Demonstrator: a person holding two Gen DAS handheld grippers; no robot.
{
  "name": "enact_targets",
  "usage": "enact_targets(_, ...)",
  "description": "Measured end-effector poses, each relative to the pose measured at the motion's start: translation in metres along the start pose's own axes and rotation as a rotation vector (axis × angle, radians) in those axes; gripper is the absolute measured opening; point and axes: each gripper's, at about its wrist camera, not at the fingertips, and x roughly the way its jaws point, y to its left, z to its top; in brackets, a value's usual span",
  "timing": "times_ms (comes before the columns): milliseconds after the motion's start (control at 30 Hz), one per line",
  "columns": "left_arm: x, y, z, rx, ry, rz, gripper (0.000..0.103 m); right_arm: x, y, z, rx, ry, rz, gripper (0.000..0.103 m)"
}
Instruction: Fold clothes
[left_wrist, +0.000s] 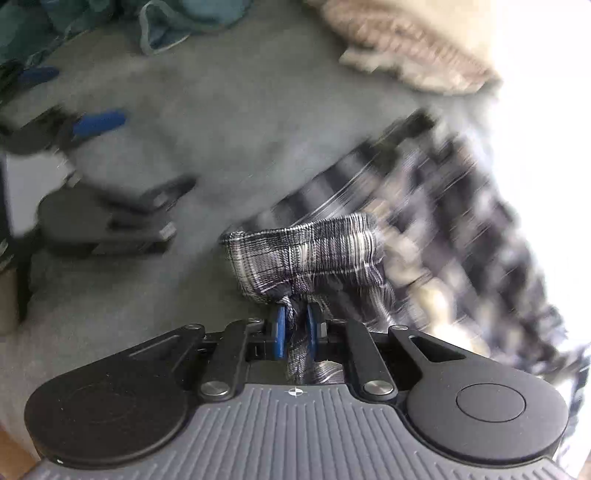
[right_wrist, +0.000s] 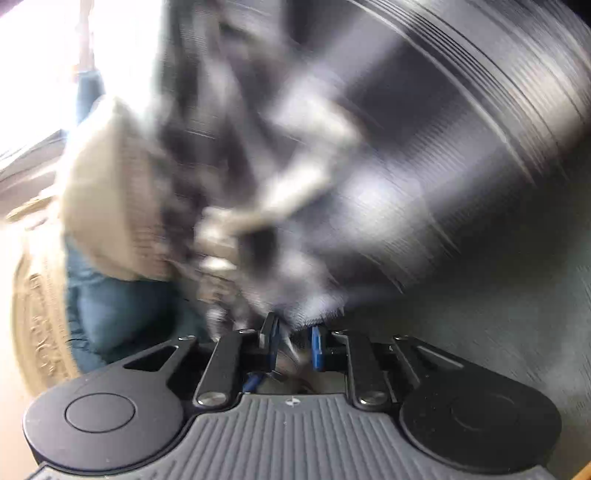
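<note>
The left gripper (left_wrist: 295, 325) pinches a bunched edge of the dark blue-and-white plaid garment (left_wrist: 306, 251) at lower centre; the rest trails blurred to the right over the grey bed cover (left_wrist: 229, 122). One tan knitted piece (left_wrist: 406, 44) lies upper right, one teal garment (left_wrist: 170, 26) upper left. The right gripper (right_wrist: 293, 339), jaws narrow, grips the same plaid cloth (right_wrist: 325, 299), blurred. One beige knit (right_wrist: 110, 192) sits left.

The plaid garment (left_wrist: 306, 251) lies on the bed (left_wrist: 229, 147), right of centre. A knitted garment (left_wrist: 406, 48) lies behind it. Crumpled clothes (left_wrist: 177, 26) lie at far left.
</note>
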Motion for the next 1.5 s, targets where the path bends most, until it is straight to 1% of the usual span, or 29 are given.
enact_targets(33,-0.001,-0.005,0.007,-0.001,-0.011,-0.031,0.011,-0.002,0.009,0.005,-0.006,-0.007,0.034,0.020)
enact_targets(67,0.002,-0.011,0.014,0.009,-0.022,-0.058,0.012,-0.002,0.016,0.011,-0.013,-0.018,0.049,0.020)
enact_targets(133,0.010,-0.021,0.026,0.039,-0.035,-0.122,0.023,0.000,0.023,0.026,-0.010,-0.041,0.056,0.021)
enact_targets(167,0.014,-0.023,0.031,0.040,-0.023,-0.131,0.028,0.001,0.022,0.035,0.017,-0.051,0.063,0.023)
enact_targets(200,0.015,-0.023,0.034,0.032,-0.014,-0.137,0.030,0.003,0.019,0.041,0.053,-0.057,0.074,0.025)
enact_targets(233,0.012,-0.021,0.034,0.038,-0.014,-0.158,0.031,0.006,0.015,0.046,0.090,-0.061,0.087,0.026)
enact_targets(267,0.007,-0.019,0.032,0.054,-0.020,-0.176,0.036,0.009,0.013,0.048,0.108,-0.061,0.095,0.028)
enact_targets(300,0.003,-0.017,0.028,0.066,-0.026,-0.179,0.037,0.011,0.012,0.049,0.116,-0.059,0.100,0.029)
enact_targets(367,-0.002,-0.010,0.019,0.078,-0.012,-0.182,0.038,0.013,0.010,0.050,0.127,-0.056,0.110,0.034)
enact_targets(433,-0.001,-0.001,0.011,0.074,0.012,-0.200,0.039,0.014,0.007,0.046,0.132,-0.049,0.123,0.036)
enact_targets(533,0.001,0.009,-0.003,0.049,0.037,-0.201,0.039,0.014,0.002,0.040,0.151,-0.033,0.131,0.039)
enact_targets(600,0.008,0.009,-0.004,0.017,0.030,-0.205,0.039,0.010,-0.001,0.041,0.157,-0.021,0.131,0.040)
enact_targets(633,0.012,0.006,-0.001,0.009,0.020,-0.212,0.039,0.004,-0.003,0.042,0.153,-0.014,0.127,0.044)
enact_targets(733,0.022,-0.006,0.006,-0.005,-0.017,-0.242,0.038,-0.022,-0.011,0.042,0.124,0.001,0.113,0.046)
enact_targets(800,0.027,-0.014,0.010,-0.016,-0.031,-0.257,0.037,-0.042,-0.017,0.032,0.120,-0.010,0.094,0.049)
enact_targets(833,0.031,-0.018,0.013,-0.027,-0.031,-0.260,0.035,-0.054,-0.025,0.026,0.137,-0.027,0.082,0.050)
enact_targets(900,0.038,-0.023,0.017,-0.061,-0.025,-0.261,0.022,-0.077,-0.039,0.015,0.171,-0.062,0.057,0.051)
enact_targets(933,0.041,-0.024,0.018,-0.078,-0.019,-0.262,0.018,-0.093,-0.050,0.007,0.201,-0.090,0.039,0.051)
enact_targets(967,0.044,-0.024,0.019,-0.092,-0.018,-0.261,0.012,-0.108,-0.062,-0.001,0.239,-0.138,0.018,0.051)
enact_targets(1033,0.044,-0.023,0.019,-0.106,-0.023,-0.254,0.007,-0.138,-0.082,-0.015,0.305,-0.254,-0.020,0.052)
enact_targets(1100,0.042,-0.023,0.018,-0.107,-0.035,-0.240,0.004,-0.169,-0.098,-0.020,0.337,-0.388,-0.049,0.052)
enact_targets(1133,0.038,-0.022,0.017,-0.107,-0.046,-0.236,0.004,-0.183,-0.105,-0.019,0.346,-0.444,-0.050,0.052)
enact_targets(1233,0.025,-0.020,0.013,-0.107,-0.080,-0.221,0.003,-0.200,-0.116,-0.007,0.364,-0.518,-0.024,0.050)
enact_targets(1300,0.008,-0.016,0.008,-0.110,-0.108,-0.208,0.003,-0.202,-0.111,0.001,0.332,-0.526,-0.045,0.040)
enact_targets(1333,-0.001,-0.013,0.006,-0.113,-0.115,-0.201,0.002,-0.199,-0.102,0.004,0.300,-0.527,-0.058,0.026)
enact_targets(1367,-0.010,-0.011,0.004,-0.115,-0.121,-0.194,0.002,-0.198,-0.093,0.006,0.263,-0.525,-0.076,0.006)
enact_targets(1400,-0.019,-0.008,0.002,-0.118,-0.125,-0.185,0.002,-0.200,-0.084,0.008,0.234,-0.515,-0.098,0.005)
enact_targets(1433,-0.026,-0.003,0.001,-0.125,-0.113,-0.163,0.002,-0.202,-0.076,0.008,0.215,-0.500,-0.111,0.005)
enact_targets(1500,-0.039,0.008,-0.001,-0.140,-0.089,-0.121,0.002,-0.219,-0.065,0.005,0.188,-0.450,-0.135,0.005)
